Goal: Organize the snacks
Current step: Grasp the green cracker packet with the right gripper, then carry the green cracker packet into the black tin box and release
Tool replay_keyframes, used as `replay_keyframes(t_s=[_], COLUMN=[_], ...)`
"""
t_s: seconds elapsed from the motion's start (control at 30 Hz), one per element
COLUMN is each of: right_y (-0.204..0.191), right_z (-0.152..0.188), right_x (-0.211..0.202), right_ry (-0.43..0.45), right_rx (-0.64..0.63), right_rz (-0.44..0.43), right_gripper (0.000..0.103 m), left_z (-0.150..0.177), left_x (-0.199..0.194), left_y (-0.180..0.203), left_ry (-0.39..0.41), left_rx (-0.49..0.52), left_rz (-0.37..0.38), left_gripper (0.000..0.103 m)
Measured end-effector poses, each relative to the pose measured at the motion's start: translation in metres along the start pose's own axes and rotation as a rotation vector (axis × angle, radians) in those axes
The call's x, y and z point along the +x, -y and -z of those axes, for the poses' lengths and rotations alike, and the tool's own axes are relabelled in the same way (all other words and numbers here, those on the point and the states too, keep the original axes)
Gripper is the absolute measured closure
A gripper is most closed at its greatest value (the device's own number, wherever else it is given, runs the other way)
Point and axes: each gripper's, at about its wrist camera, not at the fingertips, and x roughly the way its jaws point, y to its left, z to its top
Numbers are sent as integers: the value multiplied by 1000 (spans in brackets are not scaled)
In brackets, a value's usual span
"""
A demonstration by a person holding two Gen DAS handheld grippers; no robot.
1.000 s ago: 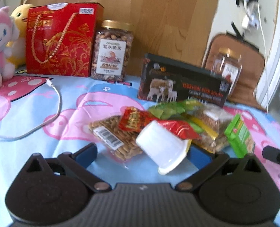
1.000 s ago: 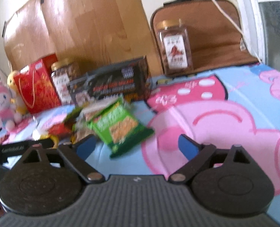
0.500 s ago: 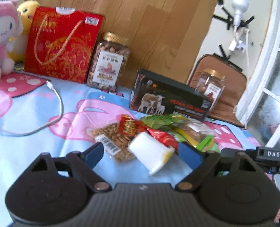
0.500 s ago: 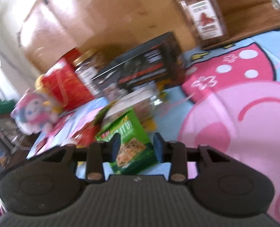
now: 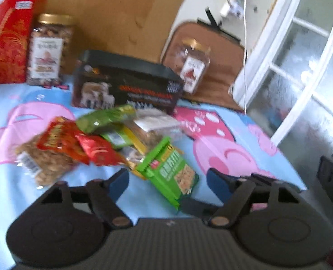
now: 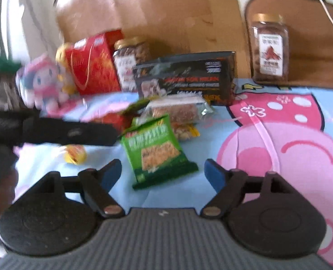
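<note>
The right claw (image 6: 163, 171) has let go and opened wide again, so the green snack bag (image 6: 157, 150) lies flat on the blue cloth (image 6: 211, 139) between its fingers, while the left claw (image 5: 167, 180) waits open too.

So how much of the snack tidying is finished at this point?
A black box, two nut jars and a red gift bag stand along the back, perhaps already sorted. Nothing is in hand: both the left hand-held gripper and right hand-held gripper are open. The loose pile, including the green cracker packet, remains.
</note>
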Motion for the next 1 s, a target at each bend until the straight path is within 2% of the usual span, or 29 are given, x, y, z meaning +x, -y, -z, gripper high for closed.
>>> replay_keyframes(t_s=[0.03,0.07,0.17,0.2,0.3,0.4,0.47,0.5,0.63,0.77,0.87,1.0], right_y=[-2,-3,-6,-10,-21,-30,-37,-40,-42,-41,-27,-1], right_z=[1,0,0,2,7,11,10,7,-26,-73,-109,-139], right_x=[3,6,19,20,20,13,4,0,0,25,59,103], right_ry=[-9,-21,-51,-44,-26,14,60,86,177,267,259,228], right_rx=[-19,-36,-93,-124,-203,-237,-270,-284,-309,-356,-310,-199], right_rz=[11,23,41,52,65,70,76,78,94,155,151,130], right_gripper=[20,20,23,29,30,31,32,36,36,35,35,35], left_z=[2,2,4,5,8,9,4,0,-40,-100,-137,-162], left_x=[7,13,27,29,26,14,2,-4,-11,4,31,71], left_y=[1,0,-7,-10,-16,-18,-12,-9,-4,-14,-30,-52], left_ry=[-21,-44,-76,-80,-77,-63,-28,-3,75,155,175,145], left_rx=[2,-4,-46,-63,-103,-146,-126,-104,-53,-36,-36,-86], left_rz=[-3,2,7,10,30,54,60,59,57,38,5,-4], left_gripper=[40,44,46,50,58,58,58,58,58,56,55,55])
